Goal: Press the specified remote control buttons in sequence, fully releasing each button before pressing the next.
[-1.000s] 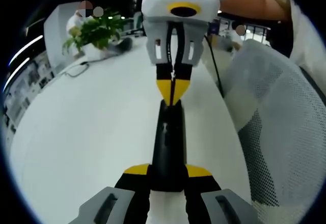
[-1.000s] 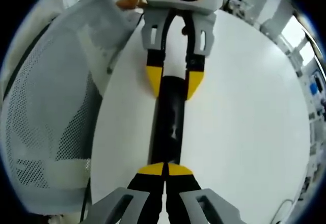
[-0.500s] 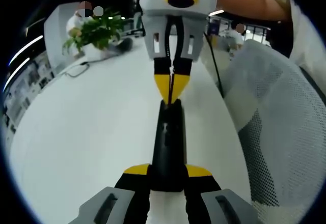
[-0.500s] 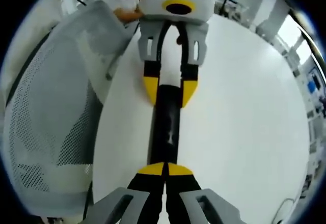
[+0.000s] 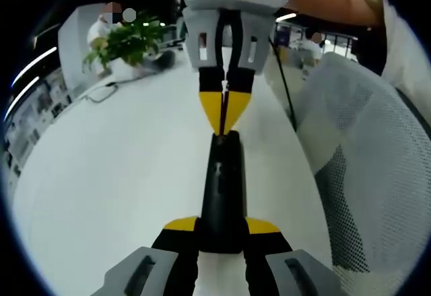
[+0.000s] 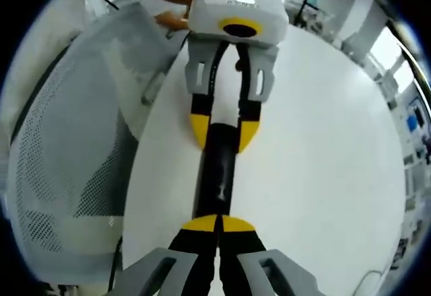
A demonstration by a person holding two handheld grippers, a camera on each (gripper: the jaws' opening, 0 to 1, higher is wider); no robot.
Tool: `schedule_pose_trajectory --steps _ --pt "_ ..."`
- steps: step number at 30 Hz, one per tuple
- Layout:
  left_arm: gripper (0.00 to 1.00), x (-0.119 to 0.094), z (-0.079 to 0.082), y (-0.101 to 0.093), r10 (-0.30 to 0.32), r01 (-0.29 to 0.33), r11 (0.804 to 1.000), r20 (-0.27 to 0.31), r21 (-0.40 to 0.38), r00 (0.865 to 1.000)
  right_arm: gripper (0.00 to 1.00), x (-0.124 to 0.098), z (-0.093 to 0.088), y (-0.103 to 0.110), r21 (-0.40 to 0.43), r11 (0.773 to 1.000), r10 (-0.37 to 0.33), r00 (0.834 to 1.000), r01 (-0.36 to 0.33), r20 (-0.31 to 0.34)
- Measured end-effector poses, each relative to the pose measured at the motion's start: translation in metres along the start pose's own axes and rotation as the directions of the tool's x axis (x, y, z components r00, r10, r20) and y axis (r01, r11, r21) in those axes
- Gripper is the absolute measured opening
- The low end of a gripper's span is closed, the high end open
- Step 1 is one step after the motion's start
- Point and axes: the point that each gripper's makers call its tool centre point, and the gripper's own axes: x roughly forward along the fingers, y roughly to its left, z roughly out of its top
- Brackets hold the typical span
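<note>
A slim black remote (image 5: 222, 188) lies lengthwise over the white table (image 5: 108, 175). My left gripper (image 5: 222, 227) is shut on its near end, one yellow fingertip on each side. My right gripper (image 5: 223, 124) comes in from the far side with its jaws shut, the tips resting on the remote's far end. In the right gripper view, the same remote (image 6: 219, 175) runs from my right gripper (image 6: 219, 223), shut with its tips on the remote's end, to my left gripper (image 6: 222, 129), which clamps the other end.
A white mesh chair back (image 5: 363, 175) stands close beside the table edge, also seen as the chair (image 6: 67, 161). A potted plant (image 5: 128, 40) and a thin cable (image 5: 101, 93) sit at the table's far end. A person's arm (image 5: 330, 3) reaches in above.
The right gripper's body has drawn back and tilted a little, while its shut tips stay at the remote's end. The left gripper keeps its hold on the remote.
</note>
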Motion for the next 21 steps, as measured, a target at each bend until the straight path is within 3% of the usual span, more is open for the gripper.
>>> schedule_pose_trajectory --steps 21 --pt "0.24 -0.0010 0.0012 0.0005 0.006 -0.006 1.000 0.008 -0.007 1.000 0.00 0.0024 0.0064 0.0001 -0.039 0.999 0.016 1.000 -0.017 -0.021"
